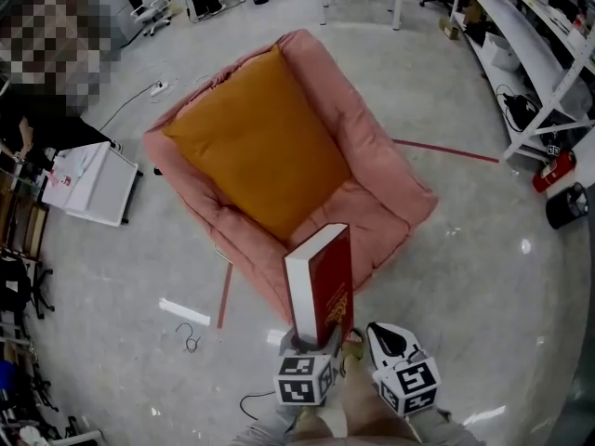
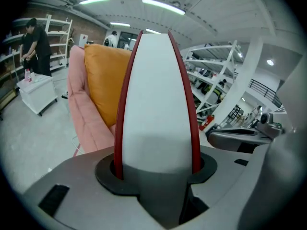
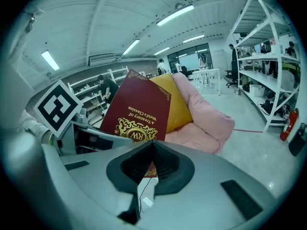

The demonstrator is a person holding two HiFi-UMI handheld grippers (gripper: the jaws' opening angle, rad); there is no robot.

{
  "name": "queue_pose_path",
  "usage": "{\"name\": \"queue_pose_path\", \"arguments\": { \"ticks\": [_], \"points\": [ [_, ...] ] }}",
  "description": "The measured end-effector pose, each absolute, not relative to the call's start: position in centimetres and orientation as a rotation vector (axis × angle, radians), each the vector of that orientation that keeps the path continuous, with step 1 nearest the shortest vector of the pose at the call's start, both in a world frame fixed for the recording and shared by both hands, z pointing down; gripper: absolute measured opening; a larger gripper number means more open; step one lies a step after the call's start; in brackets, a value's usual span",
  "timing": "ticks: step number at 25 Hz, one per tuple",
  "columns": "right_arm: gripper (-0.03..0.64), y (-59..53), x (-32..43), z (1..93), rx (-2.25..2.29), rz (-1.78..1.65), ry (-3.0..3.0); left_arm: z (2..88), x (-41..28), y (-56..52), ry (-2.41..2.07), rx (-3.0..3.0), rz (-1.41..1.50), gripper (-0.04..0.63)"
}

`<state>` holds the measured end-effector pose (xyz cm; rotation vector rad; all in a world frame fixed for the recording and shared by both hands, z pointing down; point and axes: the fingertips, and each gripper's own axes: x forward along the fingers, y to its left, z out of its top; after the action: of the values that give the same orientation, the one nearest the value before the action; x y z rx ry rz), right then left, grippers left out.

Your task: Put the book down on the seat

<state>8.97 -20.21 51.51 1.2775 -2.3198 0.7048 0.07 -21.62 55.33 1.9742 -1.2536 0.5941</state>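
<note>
A thick red hardback book [image 1: 321, 282] stands upright, page edges toward me, with my left gripper [image 1: 314, 337] shut on its lower end. In the left gripper view the two jaws press on the red covers of the book [image 2: 156, 104] on either side of its white pages. The book is in the air just short of the front edge of a pink armchair [image 1: 390, 193], which has a large orange cushion [image 1: 256, 142] on its seat. My right gripper [image 1: 376, 334] is just right of the book, shut and empty. In the right gripper view the book's gilt cover [image 3: 139, 111] shows beyond the jaws.
A white cart [image 1: 93, 184] stands on the floor left of the chair. White shelving [image 1: 539, 54] and a red fire extinguisher [image 1: 553, 170] are at the right. Red tape [image 1: 442, 150] marks the floor; a metal hook [image 1: 189, 337] and a white strip [image 1: 183, 311] lie at the lower left.
</note>
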Motion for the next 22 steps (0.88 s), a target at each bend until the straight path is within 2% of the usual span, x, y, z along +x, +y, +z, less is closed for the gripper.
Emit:
{"name": "queue_pose_path", "arguments": {
  "ticks": [22],
  "points": [
    [0.005, -31.2, 12.2, 61.0, 1.246, 0.846, -2.263, 70.2, 2.2, -33.3, -1.256, 1.703, 0.715, 0.245]
  ]
}}
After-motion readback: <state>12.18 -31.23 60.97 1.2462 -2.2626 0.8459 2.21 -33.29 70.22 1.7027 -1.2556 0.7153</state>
